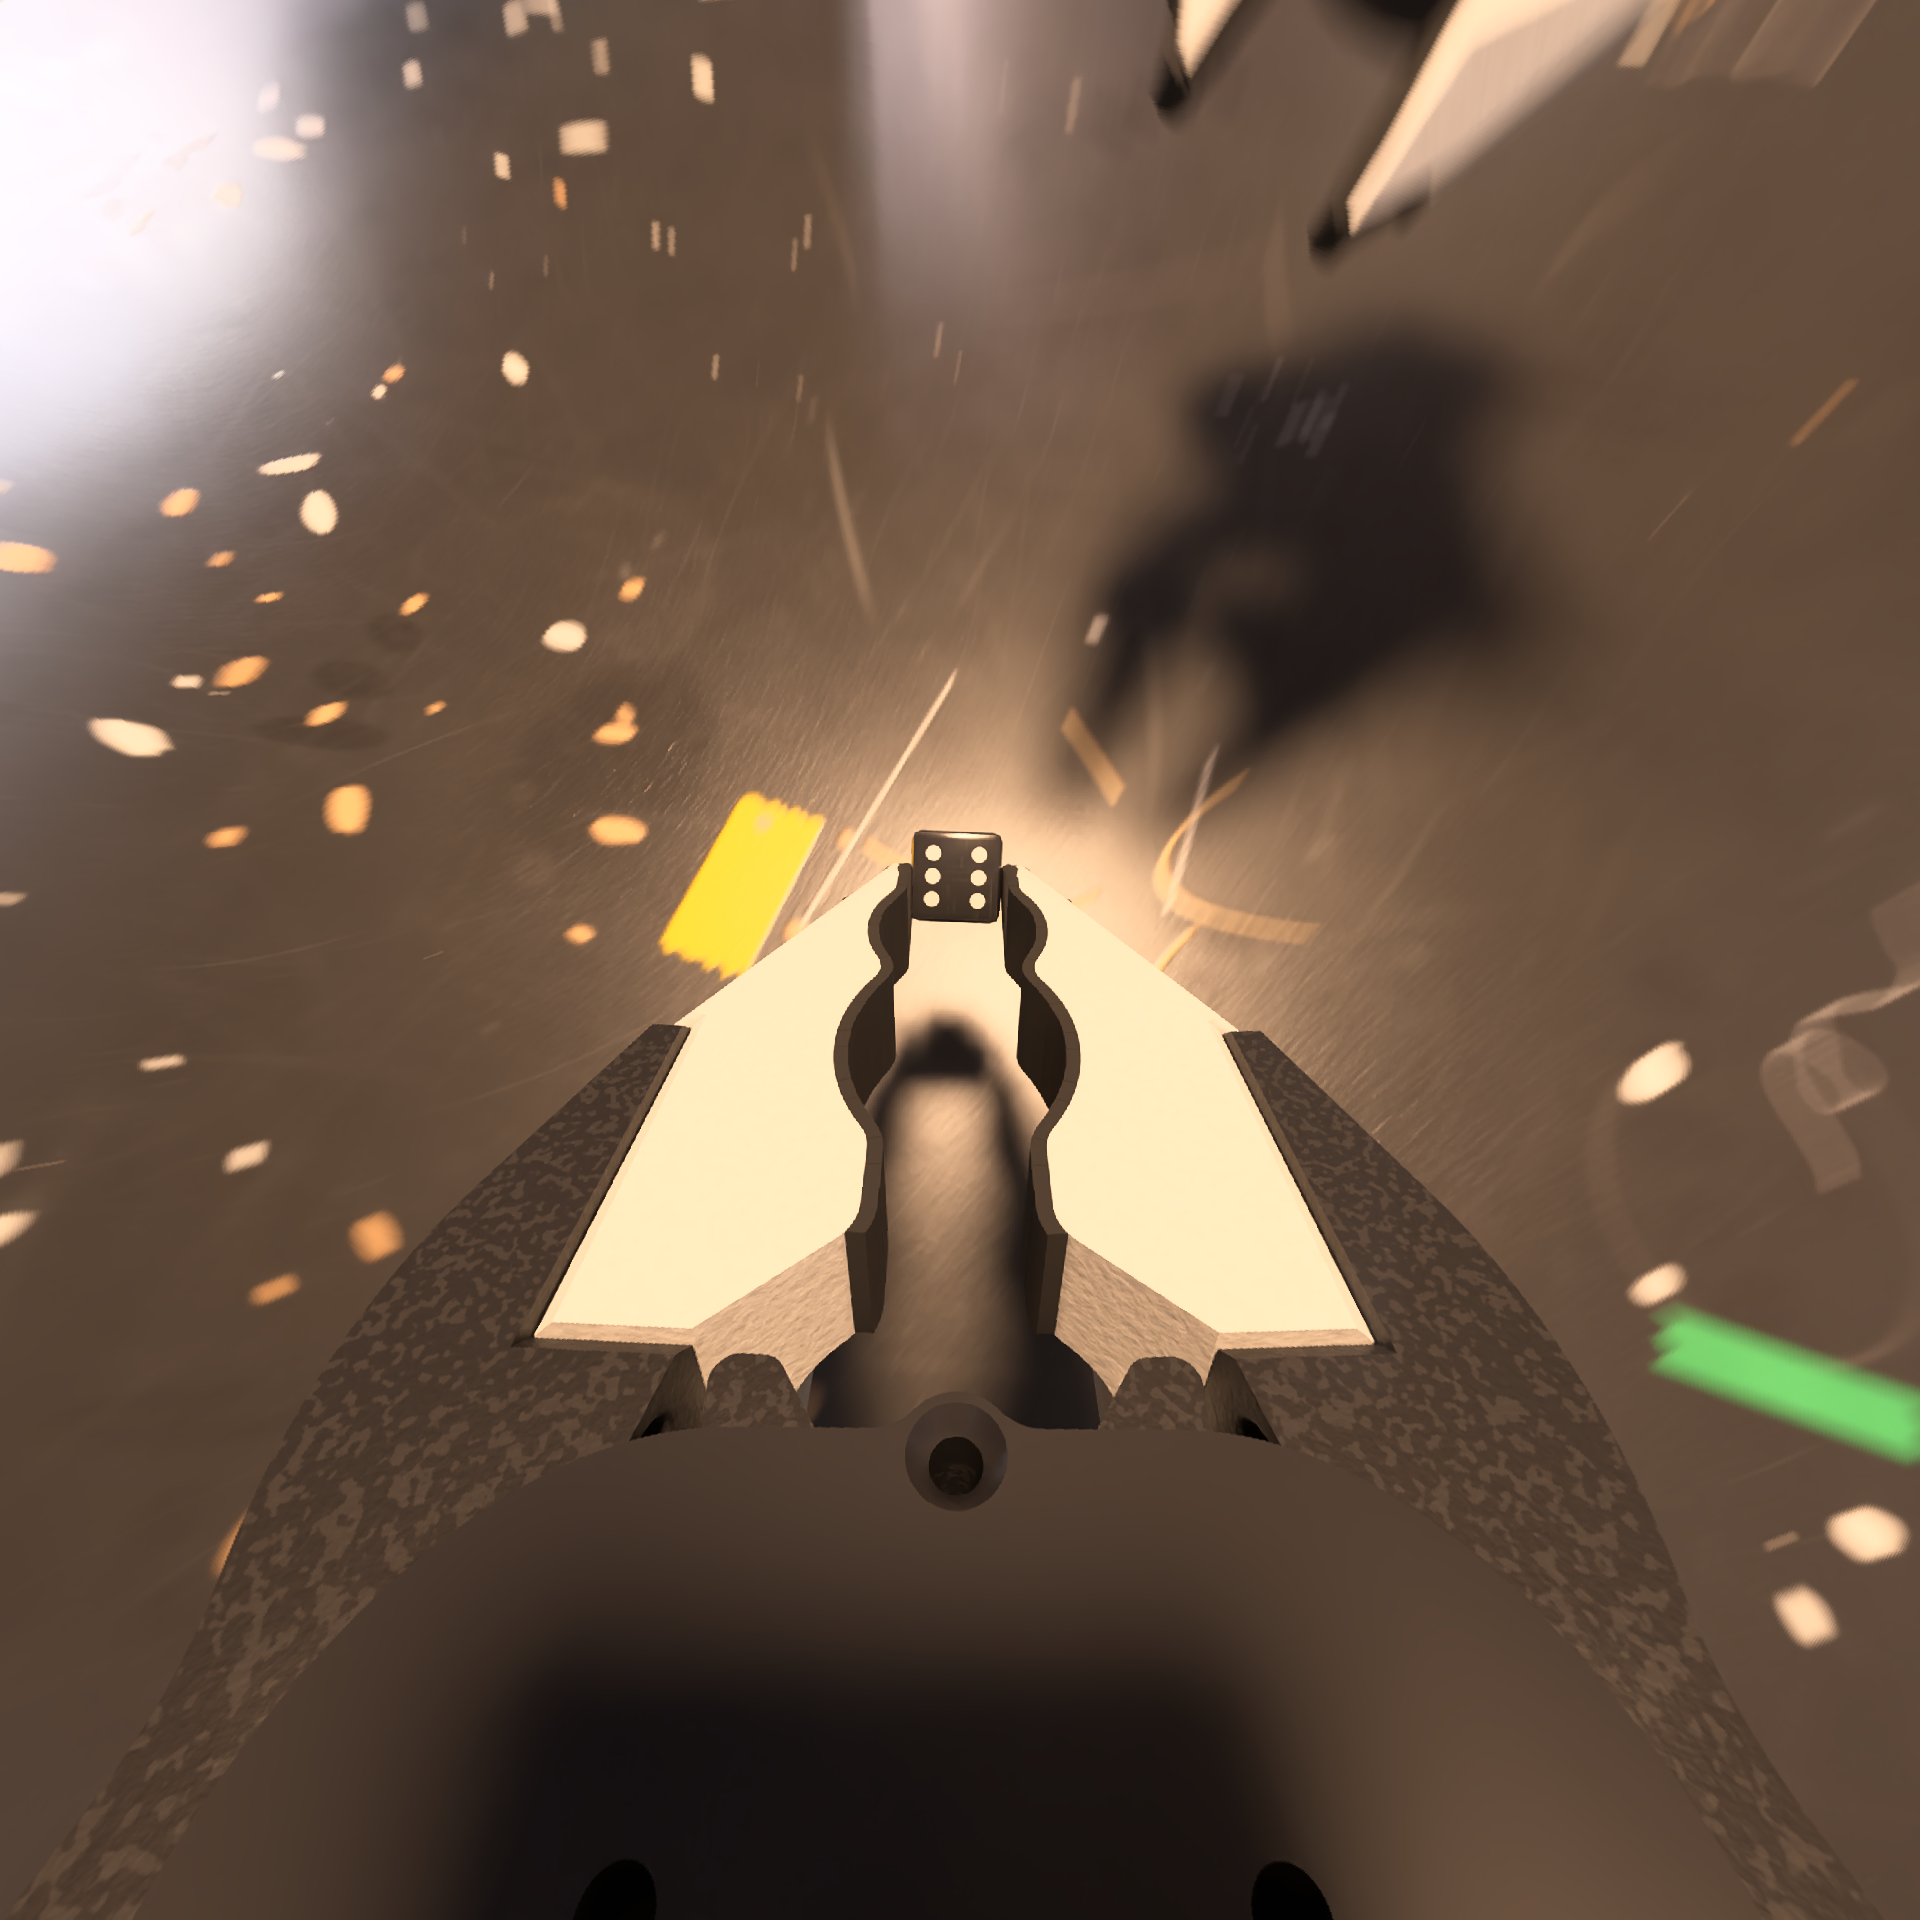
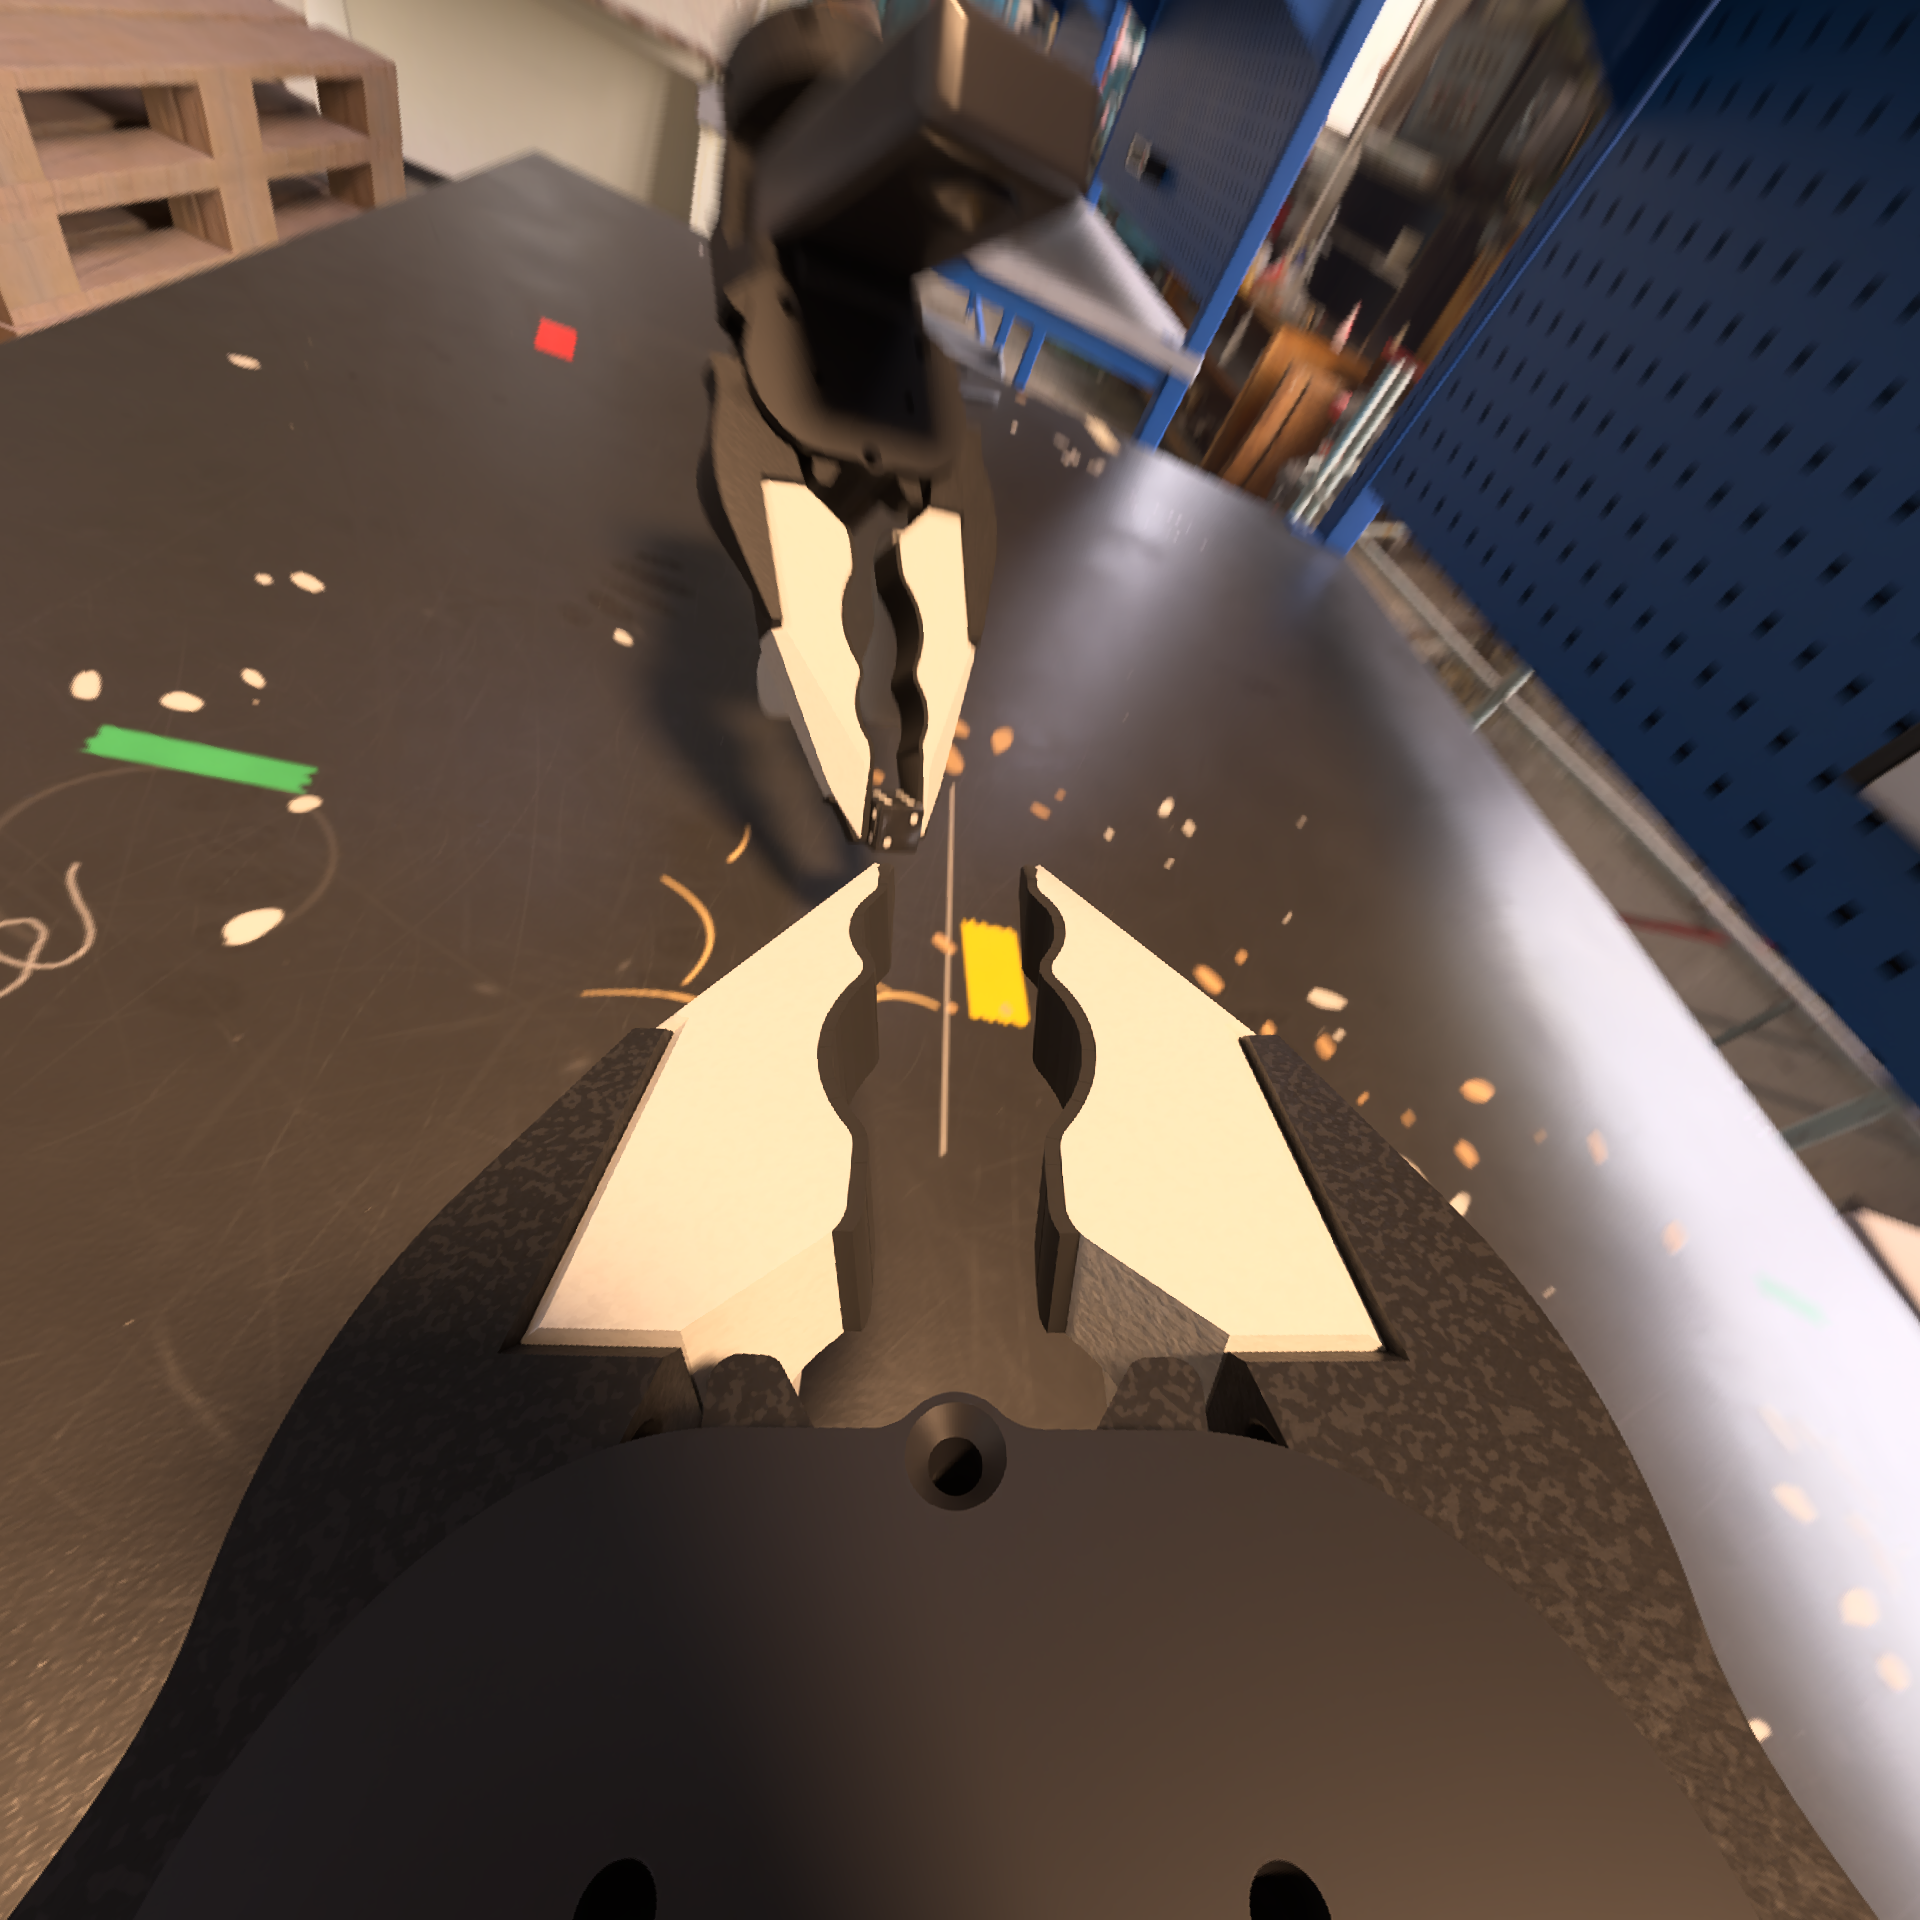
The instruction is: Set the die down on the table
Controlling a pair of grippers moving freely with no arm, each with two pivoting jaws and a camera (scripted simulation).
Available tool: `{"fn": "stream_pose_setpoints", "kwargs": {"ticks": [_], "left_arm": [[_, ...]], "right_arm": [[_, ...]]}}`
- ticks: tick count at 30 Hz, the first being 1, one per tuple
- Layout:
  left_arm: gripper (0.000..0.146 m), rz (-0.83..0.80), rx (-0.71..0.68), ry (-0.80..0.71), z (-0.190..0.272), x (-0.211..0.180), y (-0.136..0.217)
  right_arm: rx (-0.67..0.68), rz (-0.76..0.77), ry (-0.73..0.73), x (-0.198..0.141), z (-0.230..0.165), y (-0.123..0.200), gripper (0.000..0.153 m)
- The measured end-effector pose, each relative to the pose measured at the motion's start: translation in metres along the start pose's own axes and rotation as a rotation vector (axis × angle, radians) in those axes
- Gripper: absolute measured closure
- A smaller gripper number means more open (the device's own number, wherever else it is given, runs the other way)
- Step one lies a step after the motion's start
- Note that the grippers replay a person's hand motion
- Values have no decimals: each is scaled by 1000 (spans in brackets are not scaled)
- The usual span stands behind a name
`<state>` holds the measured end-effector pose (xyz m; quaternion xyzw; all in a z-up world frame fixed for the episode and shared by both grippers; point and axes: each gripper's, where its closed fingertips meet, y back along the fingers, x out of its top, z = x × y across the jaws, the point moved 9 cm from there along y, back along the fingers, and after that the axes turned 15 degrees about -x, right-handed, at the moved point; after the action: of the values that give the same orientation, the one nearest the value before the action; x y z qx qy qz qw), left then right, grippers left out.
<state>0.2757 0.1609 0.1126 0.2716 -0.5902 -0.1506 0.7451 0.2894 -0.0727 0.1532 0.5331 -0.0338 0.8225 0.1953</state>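
Die (image 1: pixel 956 876) pinched at the tips of the closed left gripper (image 1: pixel 957 883), poised just above the surface (image 2: pixel 416 1039); right gripper (image 2: pixel 956 883) open, empty, facing it, tips near.

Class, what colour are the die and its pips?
The die is black with white pips, clearest in the left wrist view.
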Motion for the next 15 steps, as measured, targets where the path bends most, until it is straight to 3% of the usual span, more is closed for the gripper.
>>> {"fn": "stream_pose_setpoints", "kwargs": {"ticks": [3, 5, 10, 15], "left_arm": [[130, -336, 150, -203, 13, -2, -8], [130, -453, 167, -251, 17, -5, -16], [130, -482, 101, -127, 13, -12, -25], [130, -457, 109, -116, 12, -10, -31]], "right_arm": [[36, -110, -24, -12, -8, -7, 130], [59, -150, -25, -16, -15, -13, 130], [89, -197, -33, -20, -25, -22, 131], [115, -219, -38, -22, -34, -32, 132]]}}
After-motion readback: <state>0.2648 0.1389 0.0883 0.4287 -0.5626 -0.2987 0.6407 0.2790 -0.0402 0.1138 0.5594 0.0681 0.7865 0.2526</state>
